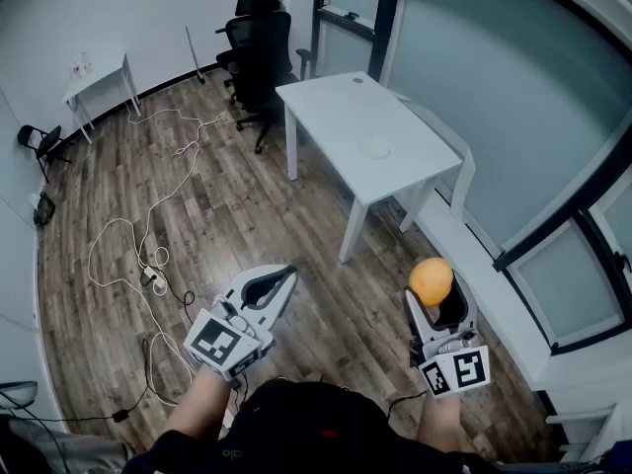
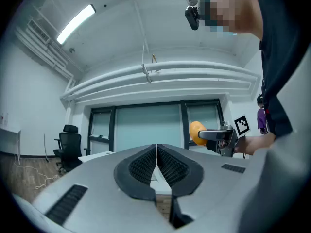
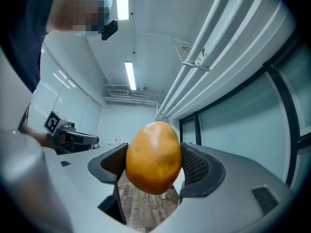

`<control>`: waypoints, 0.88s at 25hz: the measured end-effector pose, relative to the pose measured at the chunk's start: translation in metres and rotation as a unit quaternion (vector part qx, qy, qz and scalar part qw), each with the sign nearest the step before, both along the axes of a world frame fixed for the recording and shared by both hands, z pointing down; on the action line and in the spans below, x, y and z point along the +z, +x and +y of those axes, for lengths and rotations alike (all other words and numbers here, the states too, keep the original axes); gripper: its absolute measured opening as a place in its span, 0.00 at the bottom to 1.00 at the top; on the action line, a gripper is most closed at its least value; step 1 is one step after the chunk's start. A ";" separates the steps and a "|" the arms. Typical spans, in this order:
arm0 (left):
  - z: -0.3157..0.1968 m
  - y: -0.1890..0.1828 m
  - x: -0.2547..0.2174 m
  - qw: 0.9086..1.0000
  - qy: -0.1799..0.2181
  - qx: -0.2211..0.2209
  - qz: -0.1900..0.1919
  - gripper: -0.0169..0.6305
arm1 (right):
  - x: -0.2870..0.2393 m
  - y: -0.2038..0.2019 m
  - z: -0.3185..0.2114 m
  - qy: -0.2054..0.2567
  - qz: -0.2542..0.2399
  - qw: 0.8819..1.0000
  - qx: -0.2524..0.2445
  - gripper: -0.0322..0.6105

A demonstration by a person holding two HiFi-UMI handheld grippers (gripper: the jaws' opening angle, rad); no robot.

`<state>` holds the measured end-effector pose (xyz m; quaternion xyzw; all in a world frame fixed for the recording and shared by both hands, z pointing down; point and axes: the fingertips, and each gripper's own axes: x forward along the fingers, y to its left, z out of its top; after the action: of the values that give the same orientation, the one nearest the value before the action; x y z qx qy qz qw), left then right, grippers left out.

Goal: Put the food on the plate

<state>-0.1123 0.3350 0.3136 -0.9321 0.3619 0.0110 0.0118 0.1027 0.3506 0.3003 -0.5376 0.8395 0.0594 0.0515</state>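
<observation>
Right claw (image 3: 152,166) is pinching a smooth orange-yellow oval piece of food (image 3: 153,152), with the black ribbed pads (image 3: 195,165) pressed on both its sides. You only get that close look in the right gripper view. Head view gives what the close-ups miss: the food is up in the air over the wooden plank floor (image 1: 247,205), near and right of the white rectangular surface (image 1: 336,107). That's well apart from the pale round plate (image 1: 375,149) lying on that surface. Left claw (image 2: 156,165) is pressed together with nothing in it, held off to the left. Left gripper view catches the food side-on at its right, poking past the right claw's tip. Black office chairs (image 1: 259,38) sit on the far side of the surface.
</observation>
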 end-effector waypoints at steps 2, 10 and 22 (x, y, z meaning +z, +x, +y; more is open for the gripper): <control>0.002 -0.004 0.003 1.000 -0.002 0.001 0.000 0.06 | 0.002 -0.005 0.001 -0.002 0.002 1.000 -0.001 0.59; -0.005 -0.009 0.008 1.000 -0.008 0.005 0.003 0.06 | 0.007 -0.013 -0.005 -0.009 0.005 1.000 -0.001 0.59; -0.017 -0.057 0.024 1.000 -0.020 0.014 0.015 0.06 | 0.015 -0.063 -0.024 -0.007 0.003 1.000 -0.005 0.59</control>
<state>-0.1693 0.3183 0.3379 -0.9368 0.3491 0.0181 -0.0126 0.0401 0.3262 0.3156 -0.5332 0.8430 0.0549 0.0451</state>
